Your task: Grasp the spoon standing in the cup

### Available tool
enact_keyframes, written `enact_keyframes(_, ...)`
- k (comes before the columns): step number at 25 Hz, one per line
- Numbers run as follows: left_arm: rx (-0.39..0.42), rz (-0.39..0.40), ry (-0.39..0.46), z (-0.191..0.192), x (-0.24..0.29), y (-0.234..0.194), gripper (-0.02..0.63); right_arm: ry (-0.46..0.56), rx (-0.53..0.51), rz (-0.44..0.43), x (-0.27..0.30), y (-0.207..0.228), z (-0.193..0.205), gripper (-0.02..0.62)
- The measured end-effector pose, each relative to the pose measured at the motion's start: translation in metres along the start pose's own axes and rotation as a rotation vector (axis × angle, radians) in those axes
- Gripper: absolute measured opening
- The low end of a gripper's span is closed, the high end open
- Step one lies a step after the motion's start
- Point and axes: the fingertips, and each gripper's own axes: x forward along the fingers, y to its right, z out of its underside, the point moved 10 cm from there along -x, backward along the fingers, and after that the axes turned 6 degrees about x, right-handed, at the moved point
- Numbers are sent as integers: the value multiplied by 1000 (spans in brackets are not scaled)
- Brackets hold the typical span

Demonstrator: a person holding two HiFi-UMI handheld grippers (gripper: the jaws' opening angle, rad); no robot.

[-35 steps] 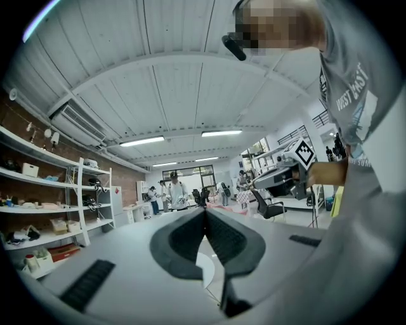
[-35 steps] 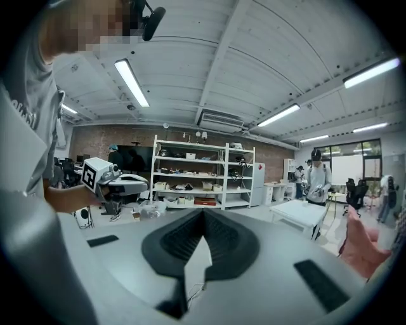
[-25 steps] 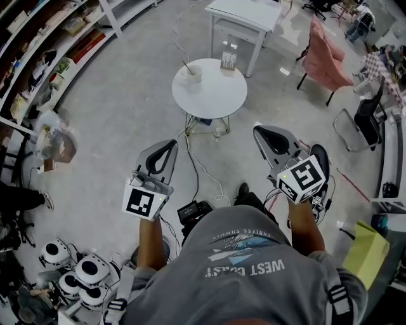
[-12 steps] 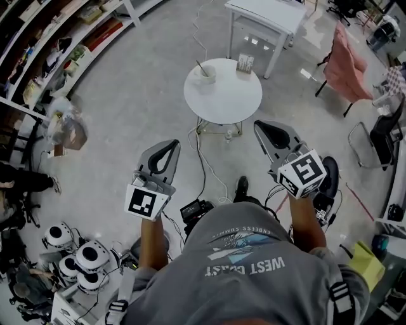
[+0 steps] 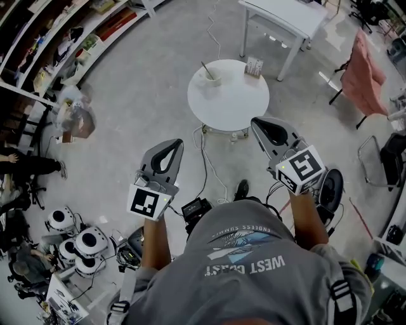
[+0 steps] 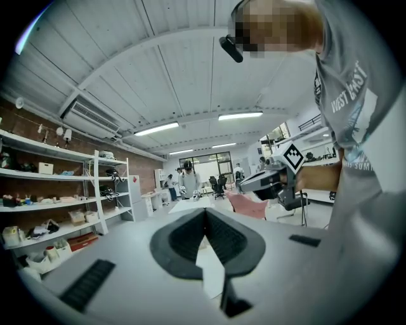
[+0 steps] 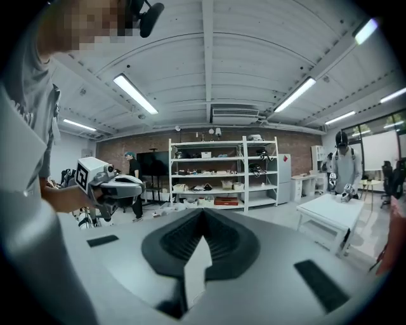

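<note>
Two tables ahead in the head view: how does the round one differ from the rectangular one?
The round table is nearer; the rectangular table lies beyond it, cut by the frame's top edge. The round table carries the cup with the spoon and a small stand; the rectangular table's visible part shows nothing on it. The round table rests on a base under its top, the rectangular table on corner legs. Both are white.
</note>
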Motion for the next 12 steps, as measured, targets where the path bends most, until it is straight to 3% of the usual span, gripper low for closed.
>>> enact_keyframes(12, 21, -34, -28, -23, 49, 15, 5, -3, 24, -69, -1, 57, 1, 2)
